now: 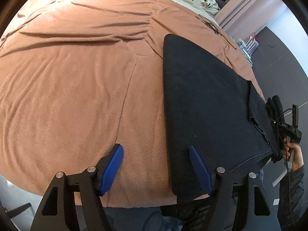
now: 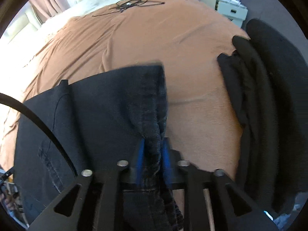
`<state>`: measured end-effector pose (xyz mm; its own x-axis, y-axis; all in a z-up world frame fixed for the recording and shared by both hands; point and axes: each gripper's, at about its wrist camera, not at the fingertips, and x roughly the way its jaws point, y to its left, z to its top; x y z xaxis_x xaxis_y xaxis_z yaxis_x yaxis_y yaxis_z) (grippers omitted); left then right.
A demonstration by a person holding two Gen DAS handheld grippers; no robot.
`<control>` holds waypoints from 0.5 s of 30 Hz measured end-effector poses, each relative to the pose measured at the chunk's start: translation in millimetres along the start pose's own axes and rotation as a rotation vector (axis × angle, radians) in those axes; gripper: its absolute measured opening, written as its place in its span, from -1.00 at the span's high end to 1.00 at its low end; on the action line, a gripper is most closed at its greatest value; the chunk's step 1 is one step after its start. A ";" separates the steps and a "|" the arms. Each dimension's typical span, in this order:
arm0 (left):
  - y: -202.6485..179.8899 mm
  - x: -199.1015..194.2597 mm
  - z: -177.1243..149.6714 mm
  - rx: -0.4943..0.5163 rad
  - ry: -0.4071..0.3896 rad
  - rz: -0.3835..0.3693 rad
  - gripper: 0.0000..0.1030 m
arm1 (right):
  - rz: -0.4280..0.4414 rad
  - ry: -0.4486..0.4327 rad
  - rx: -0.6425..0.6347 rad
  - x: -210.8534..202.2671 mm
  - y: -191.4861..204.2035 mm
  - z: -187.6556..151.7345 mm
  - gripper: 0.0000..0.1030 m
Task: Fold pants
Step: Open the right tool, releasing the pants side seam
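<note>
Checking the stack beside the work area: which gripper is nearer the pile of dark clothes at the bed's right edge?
Right. The right gripper sits just left of the pile of dark clothes; the left gripper is farther left.

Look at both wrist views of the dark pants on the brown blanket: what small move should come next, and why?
Probably finish opening the right hand-held gripper and draw it back. A bunched fold of the pants sits between its blue pads, while the rest lies flat on the blanket. The left hand-held gripper is open, straddling the pants' edge.
</note>
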<state>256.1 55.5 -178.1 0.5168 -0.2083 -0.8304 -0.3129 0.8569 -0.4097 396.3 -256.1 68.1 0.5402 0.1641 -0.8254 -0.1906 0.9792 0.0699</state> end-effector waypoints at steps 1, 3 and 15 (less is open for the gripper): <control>0.2 -0.3 -0.5 0.002 -0.001 -0.001 -0.42 | -0.027 -0.015 -0.011 -6.5 2.8 -1.4 0.19; 1.3 -0.7 -0.6 -0.001 -0.003 -0.006 -0.42 | -0.018 -0.058 -0.019 -24.5 9.7 -6.8 -0.13; 2.2 -4.4 -3.4 -0.008 -0.014 -0.021 -0.39 | 0.145 -0.093 -0.348 -76.8 110.0 -67.5 -0.13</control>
<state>250.4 56.6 -176.6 0.5340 -0.2196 -0.8165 -0.3082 0.8487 -0.4298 278.5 -169.0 101.4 0.5563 0.3240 -0.7653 -0.5290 0.8482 -0.0254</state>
